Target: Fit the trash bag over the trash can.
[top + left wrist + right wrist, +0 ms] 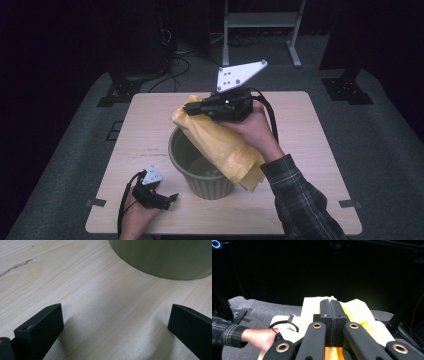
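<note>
clearly the right tongs (192, 107) clench a yellow bag (220, 145), lifting it over the green bin (200, 175) to line it; the left tongs (167, 198) rest released on the desk (150, 130).

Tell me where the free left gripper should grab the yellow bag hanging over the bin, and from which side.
Probably the loose lower end of the yellow bag, draped outside the green bin at its right rim. That edge hangs free and thin enough to pinch. The right gripper already clamps the top, so the left gripper, open on the table, should come around the bin's near side, level.
</note>
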The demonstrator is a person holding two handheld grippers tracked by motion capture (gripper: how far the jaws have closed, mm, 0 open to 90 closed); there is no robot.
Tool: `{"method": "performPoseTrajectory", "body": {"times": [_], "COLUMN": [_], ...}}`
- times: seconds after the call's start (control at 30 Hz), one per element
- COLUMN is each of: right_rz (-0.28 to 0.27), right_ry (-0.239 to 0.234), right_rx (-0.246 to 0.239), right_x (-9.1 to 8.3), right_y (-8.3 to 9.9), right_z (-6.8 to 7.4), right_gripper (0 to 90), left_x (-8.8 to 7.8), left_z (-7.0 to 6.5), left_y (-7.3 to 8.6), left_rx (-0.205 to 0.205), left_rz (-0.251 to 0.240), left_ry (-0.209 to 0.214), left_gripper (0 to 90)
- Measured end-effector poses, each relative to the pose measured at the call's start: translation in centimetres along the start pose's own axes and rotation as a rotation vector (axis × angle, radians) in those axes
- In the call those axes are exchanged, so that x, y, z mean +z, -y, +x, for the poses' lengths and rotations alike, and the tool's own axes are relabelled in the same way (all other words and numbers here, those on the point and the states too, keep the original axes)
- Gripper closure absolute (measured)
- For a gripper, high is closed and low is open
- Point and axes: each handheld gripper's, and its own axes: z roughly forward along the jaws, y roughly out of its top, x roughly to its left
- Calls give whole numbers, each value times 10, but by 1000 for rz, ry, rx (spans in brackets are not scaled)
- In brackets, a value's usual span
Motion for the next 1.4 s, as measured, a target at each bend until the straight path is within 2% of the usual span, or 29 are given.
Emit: {"method": "performPoseTrajectory", "body": {"times": [0.17, 0.2, 0.43, 0.6, 0.9, 0.93, 1.1, 1.4], "right_rz": [-24, -30, -22, -19, -23, -31, -41, -31], "right_ry": [-30, -44, -70, -76, -65, -53, -53, -52], "right_rx": [9, 10, 2, -11, -20, -21, -11, -3], "right_x": [17, 24, 52, 64, 66, 64, 64, 72], "right_y": [-10, -13, -27, -37, -43, -43, -45, -45], "right_z": [-8, -11, -18, -19, -20, -21, -27, -31], "right_gripper": [900, 900, 900, 900, 900, 900, 900, 900], "left_x": [0, 0, 0, 0, 0, 0, 0, 0], "left_z": [0, 0, 0, 0, 0, 0, 0, 0], "left_y": [0, 0, 0, 0, 0, 0, 0, 0], "left_rx": [0, 0, 7, 7, 9, 9, 9, 11], "left_rz": [0, 1, 2, 2, 2, 2, 1, 2], "left_ry": [1, 1, 7, 8, 9, 9, 8, 10], "left_gripper": [0, 0, 0, 0, 0, 0, 0, 0]}}
